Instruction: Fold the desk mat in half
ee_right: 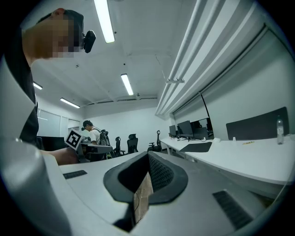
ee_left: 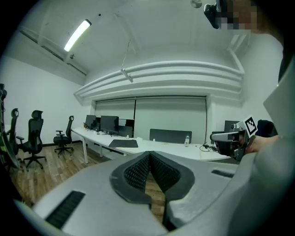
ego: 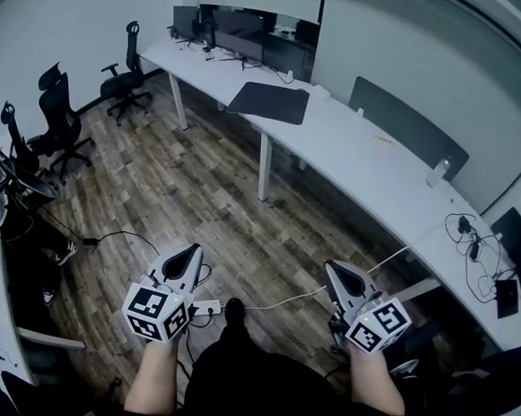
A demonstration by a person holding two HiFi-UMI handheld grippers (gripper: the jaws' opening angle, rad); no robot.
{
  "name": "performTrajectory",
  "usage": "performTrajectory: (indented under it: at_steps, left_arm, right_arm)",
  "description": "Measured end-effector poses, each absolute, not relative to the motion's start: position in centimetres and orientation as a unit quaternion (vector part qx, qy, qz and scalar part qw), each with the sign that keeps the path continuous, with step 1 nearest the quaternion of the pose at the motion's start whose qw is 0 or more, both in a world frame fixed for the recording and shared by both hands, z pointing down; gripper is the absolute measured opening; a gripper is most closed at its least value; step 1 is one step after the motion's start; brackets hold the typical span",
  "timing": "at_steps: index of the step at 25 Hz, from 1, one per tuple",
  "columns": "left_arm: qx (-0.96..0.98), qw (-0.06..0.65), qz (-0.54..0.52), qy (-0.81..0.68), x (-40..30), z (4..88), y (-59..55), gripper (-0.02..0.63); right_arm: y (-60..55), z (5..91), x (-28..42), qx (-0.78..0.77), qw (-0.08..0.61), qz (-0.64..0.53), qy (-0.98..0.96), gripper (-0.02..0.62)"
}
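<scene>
A person is holding the left gripper point(ego: 183, 262) and right gripper point(ego: 342, 278) closed and empty, well apart from the dark desk mat point(ego: 268, 102) lying flat on the white tabletop point(ego: 365, 155), which is probably going to feel light and floppy, best pinched at two corners.

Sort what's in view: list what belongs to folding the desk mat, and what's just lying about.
Belongs to the job: dark rectangular desk mat, flat on the long white desk; left gripper and right gripper, both shut and empty.
Lying about: black office chairs; dark monitors; clear plastic bottle; tangled black cables; white power strip on the wooden floor.
</scene>
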State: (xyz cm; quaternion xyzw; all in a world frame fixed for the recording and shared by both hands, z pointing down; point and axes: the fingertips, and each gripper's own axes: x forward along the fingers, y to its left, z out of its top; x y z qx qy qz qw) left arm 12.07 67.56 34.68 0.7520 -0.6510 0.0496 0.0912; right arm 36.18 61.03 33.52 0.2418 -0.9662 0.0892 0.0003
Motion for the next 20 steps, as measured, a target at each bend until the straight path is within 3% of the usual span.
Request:
performTrajectory:
  at_steps: [20]
  left_arm:
    - [0.769, 0.107, 0.058, -0.628, -1.4, 35.9, 48.6, 0.008]
  right_arm:
    - [43.8, 36.0, 21.8, 0.254, 0.061, 0.121, -0.958, 0.002]
